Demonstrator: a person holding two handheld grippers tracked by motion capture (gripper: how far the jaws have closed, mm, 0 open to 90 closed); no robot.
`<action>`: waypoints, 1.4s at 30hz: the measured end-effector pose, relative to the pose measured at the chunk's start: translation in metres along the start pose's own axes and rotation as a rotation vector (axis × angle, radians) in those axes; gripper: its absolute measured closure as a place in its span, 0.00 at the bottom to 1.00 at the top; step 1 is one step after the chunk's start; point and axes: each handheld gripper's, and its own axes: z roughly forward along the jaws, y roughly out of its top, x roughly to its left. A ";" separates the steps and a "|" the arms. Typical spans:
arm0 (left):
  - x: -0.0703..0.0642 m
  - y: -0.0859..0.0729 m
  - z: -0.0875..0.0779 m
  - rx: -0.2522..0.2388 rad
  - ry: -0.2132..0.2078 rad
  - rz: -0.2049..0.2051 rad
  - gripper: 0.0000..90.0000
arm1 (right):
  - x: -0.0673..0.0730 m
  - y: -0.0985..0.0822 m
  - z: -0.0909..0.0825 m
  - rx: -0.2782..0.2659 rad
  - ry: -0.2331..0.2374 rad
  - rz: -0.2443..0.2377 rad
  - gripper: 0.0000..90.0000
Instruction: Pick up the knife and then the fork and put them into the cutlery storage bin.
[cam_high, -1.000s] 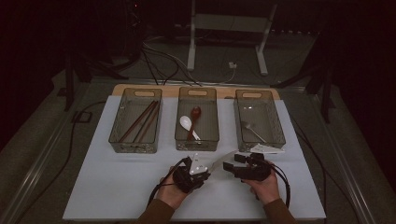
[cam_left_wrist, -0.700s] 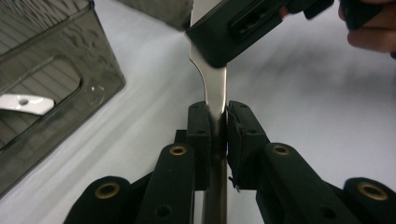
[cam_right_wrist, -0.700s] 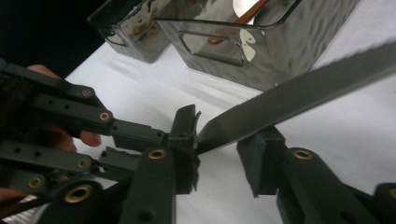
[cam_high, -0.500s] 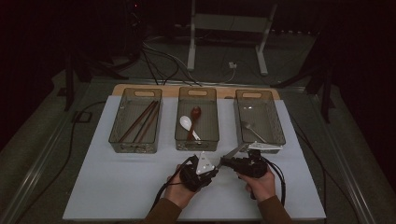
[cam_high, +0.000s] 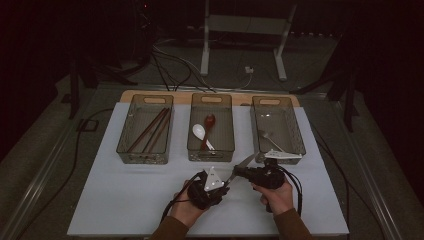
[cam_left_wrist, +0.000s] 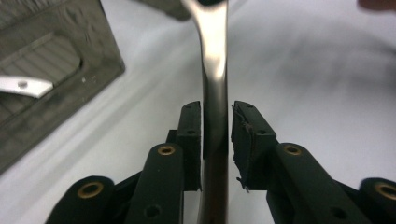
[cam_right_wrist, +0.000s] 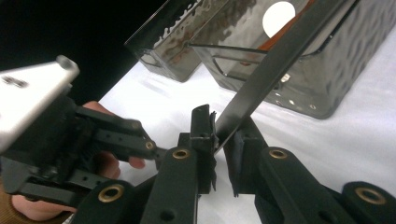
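A slim metal utensil (cam_high: 246, 162) hangs above the white mat between both grippers, its far end pointing at the bins. My left gripper (cam_high: 227, 181) has the handle (cam_left_wrist: 214, 70) between its jaws; they have just been opening, and a thin gap shows at one pad (cam_left_wrist: 247, 135), so the left gripper (cam_left_wrist: 217, 121) stands open around it. My right gripper (cam_high: 239, 172) has just been closing and is shut on the same utensil (cam_right_wrist: 271, 65), whose flat strip leaves the right gripper (cam_right_wrist: 223, 126) up to the right. The two grippers almost touch.
Three clear bins stand in a row at the back of the mat (cam_high: 110, 200). The left bin (cam_high: 125, 135) holds brown chopsticks (cam_high: 150, 131), the middle bin (cam_high: 230, 125) a white spoon (cam_high: 199, 131) and a red one (cam_high: 209, 121), the right bin (cam_high: 297, 135) a metal utensil (cam_high: 270, 140).
The right gripper has come in leftward against the left one and its jaws have closed on the metal utensil. Both hands stay near the mat's front middle.
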 end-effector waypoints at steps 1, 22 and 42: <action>0.000 -0.002 0.000 0.005 0.003 0.002 0.87 | 0.001 0.001 0.000 0.000 -0.002 -0.004 0.92; -0.006 0.011 0.013 -0.037 0.021 -0.061 0.89 | 0.005 -0.005 0.007 0.036 -0.029 0.006 0.92; 0.003 0.016 0.003 -0.107 0.044 -0.135 0.39 | -0.003 0.007 -0.013 -0.018 -0.072 0.015 0.99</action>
